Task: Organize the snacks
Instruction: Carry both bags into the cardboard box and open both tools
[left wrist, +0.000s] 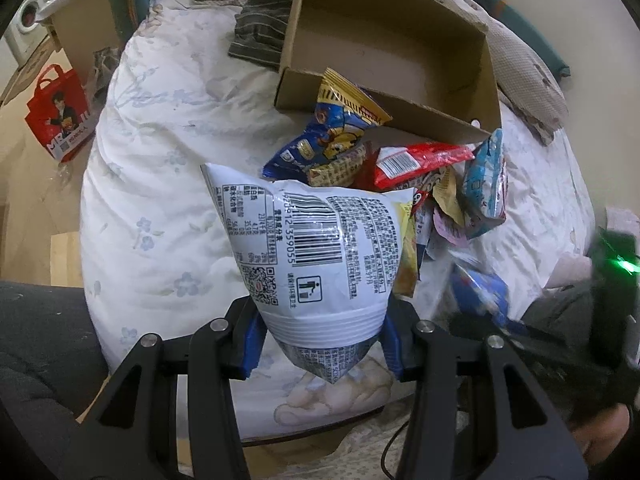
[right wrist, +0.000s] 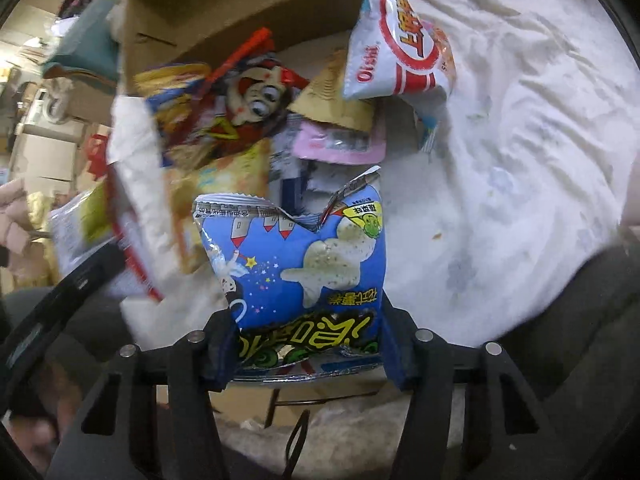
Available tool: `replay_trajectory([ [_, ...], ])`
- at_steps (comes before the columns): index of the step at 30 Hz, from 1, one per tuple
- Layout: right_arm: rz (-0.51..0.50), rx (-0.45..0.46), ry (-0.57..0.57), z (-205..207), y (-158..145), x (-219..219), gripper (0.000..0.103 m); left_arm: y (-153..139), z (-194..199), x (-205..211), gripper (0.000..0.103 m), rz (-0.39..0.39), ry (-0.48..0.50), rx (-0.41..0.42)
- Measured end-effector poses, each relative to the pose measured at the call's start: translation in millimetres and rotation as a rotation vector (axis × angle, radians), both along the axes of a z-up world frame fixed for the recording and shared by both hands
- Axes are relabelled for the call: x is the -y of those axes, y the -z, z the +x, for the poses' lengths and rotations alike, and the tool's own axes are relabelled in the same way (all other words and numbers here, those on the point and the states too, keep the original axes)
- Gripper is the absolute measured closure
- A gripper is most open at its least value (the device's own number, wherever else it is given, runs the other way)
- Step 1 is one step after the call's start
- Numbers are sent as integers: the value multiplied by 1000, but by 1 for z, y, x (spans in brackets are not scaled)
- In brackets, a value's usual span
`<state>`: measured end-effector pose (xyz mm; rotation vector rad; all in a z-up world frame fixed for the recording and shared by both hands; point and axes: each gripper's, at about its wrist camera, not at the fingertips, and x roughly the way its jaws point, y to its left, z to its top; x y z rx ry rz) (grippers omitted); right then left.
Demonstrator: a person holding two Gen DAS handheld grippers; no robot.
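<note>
Left tool (left wrist: 322,344) grips a white barcode-printed snack bag (left wrist: 316,248); right tool (right wrist: 306,354) grips a blue star-printed chip packet (right wrist: 304,272). Beyond them, a colourful snack pile (left wrist: 400,168) lies on the white floral bed (left wrist: 160,160), against an open brown cardboard box (left wrist: 384,52).

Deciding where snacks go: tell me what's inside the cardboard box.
In the left wrist view, the cardboard box shows bare brown floor and walls. Its near corner is covered by the blue-yellow packet.
</note>
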<state>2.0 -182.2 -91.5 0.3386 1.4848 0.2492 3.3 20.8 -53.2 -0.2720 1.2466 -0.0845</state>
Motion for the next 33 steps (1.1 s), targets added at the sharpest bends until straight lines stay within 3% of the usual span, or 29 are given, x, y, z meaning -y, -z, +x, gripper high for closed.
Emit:
replay_trajectory([
  [7,51,125,-12,0,-50,12,44,-28,14,0,59,-30,1,35],
  [14,63,207,-12,43,-87,18,44,-62,53,1,59,-35,7,80],
  [23,59,316,-2,116,-107,17,44,-90,121,3,59,28,43,166],
  [33,54,444,-10,193,-100,22,44,-81,187,28,59,100,96,259],
])
